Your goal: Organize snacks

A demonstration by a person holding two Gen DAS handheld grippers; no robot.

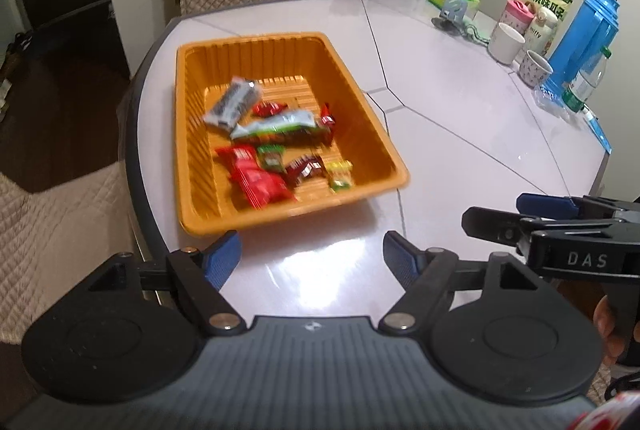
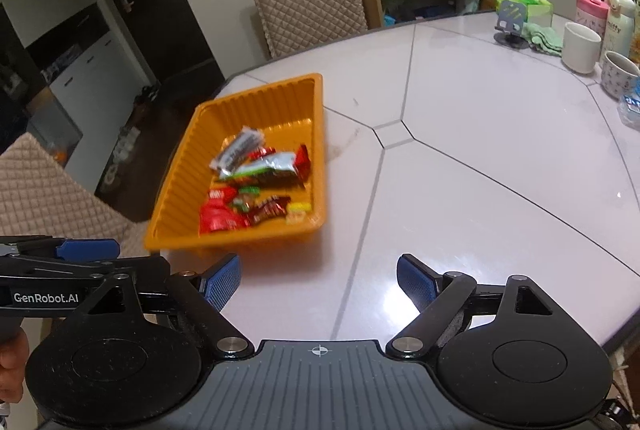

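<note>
surface: pale table [image 1: 460, 149] | on it: orange tray [image 1: 192, 149], cups [image 1: 506, 43], blue flask [image 1: 584, 41]

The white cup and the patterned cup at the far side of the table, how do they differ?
The white cup is plain; the patterned cup carries small printed motifs. The white cup looks taller and stands farther back; the patterned cup looks squatter and sits nearer the table edge. Both stand upright, open-topped, side by side.

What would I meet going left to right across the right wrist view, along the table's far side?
Orange ribbed plastic tray of wrapped snacks → dark phone stand → plain white ceramic cup → patterned white mug.
</note>
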